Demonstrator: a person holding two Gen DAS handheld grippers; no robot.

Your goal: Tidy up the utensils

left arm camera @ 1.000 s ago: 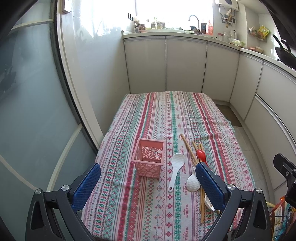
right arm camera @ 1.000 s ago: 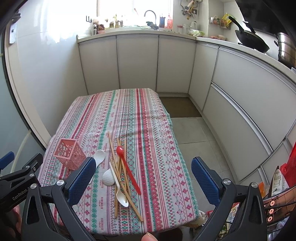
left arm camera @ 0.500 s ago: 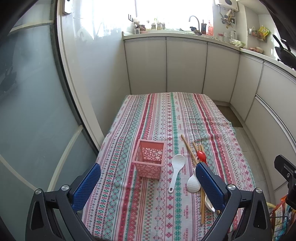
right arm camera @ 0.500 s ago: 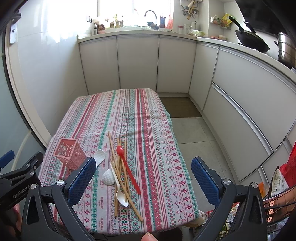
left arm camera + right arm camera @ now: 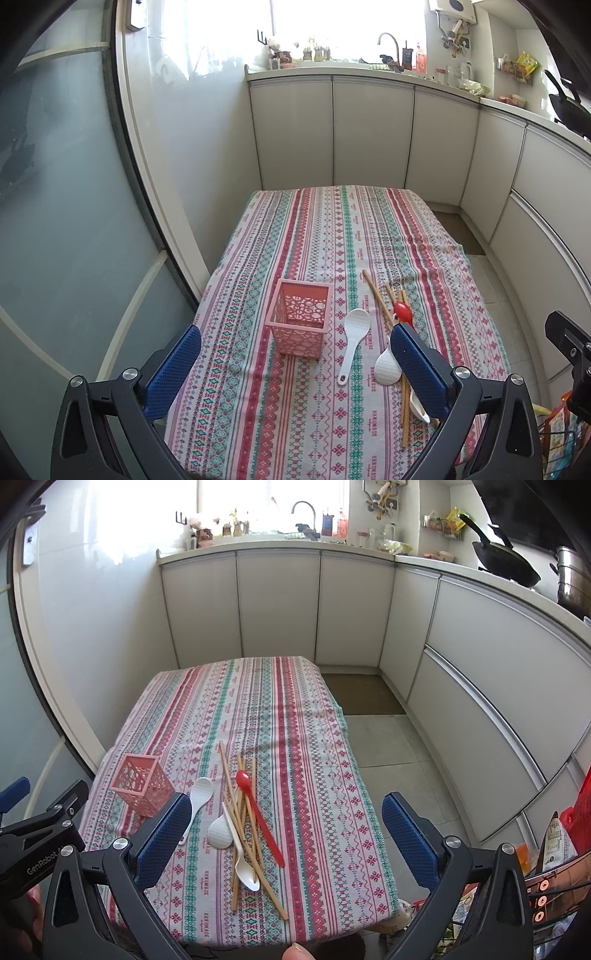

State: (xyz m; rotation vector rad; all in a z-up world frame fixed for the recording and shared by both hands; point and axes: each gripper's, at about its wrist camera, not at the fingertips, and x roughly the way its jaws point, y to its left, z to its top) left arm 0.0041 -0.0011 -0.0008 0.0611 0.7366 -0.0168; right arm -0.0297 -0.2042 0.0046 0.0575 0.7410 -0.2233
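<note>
Left tongs [image 5: 295, 363] and right tongs [image 5: 286, 829] gape empty; the tablecloth [image 5: 369, 236] print seemingly reads "HANDMADE".

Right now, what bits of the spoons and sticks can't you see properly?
- Left wrist view: the left gripper finger covers the red spoon handle and much of the chopsticks.
- Right wrist view: the right gripper finger hides the white rice paddle handle end.
- Both views: inside the pink basket, its bottom is too small to see.
</note>
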